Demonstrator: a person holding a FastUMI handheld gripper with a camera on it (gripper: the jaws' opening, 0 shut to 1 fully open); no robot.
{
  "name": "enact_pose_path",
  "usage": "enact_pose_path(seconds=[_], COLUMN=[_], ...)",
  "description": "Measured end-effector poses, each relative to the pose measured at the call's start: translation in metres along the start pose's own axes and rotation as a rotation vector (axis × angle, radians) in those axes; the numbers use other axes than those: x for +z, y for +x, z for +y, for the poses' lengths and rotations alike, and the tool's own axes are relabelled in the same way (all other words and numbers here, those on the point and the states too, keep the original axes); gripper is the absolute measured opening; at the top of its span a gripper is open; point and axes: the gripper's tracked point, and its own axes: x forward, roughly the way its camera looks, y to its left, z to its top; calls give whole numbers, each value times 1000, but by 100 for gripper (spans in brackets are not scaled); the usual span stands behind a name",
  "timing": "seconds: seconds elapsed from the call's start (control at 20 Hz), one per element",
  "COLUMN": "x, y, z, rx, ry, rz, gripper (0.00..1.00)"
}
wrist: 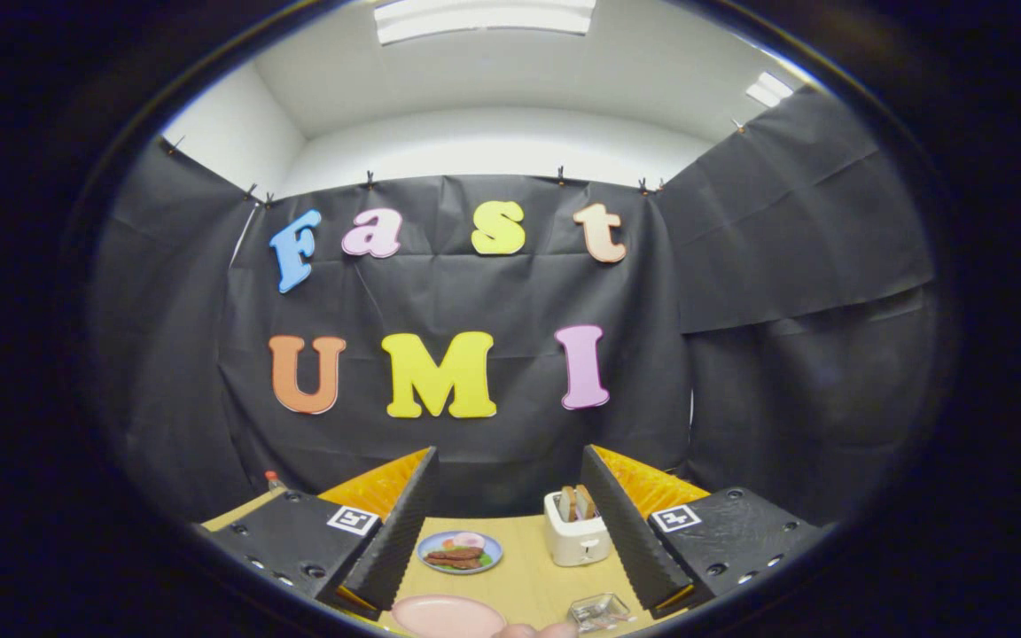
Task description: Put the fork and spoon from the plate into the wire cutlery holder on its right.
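My gripper (509, 454) is open and held high over a wooden table (528, 567), with nothing between its fingers. A pink plate (445, 615) lies on the table low between the fingers, and the part of it I see is bare. Just to its right sits the small wire cutlery holder (597, 611), close to the right finger (630, 532). I cannot tell what is inside the holder. A person's fingertips (535, 631) show between the plate and the holder.
Farther along the table, a blue plate (459, 551) with food lies by the left finger. A white toaster (576, 530) with bread slices stands beside the right finger. A small bottle (273, 481) stands at the table's far left edge.
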Motion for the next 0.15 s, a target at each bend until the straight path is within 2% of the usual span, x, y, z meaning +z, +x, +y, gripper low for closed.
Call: enact_pose_path(seconds=[0.15], x=[1], y=[-7], z=[3], rx=[-23], ry=[-2], rz=[-5], gripper=[96])
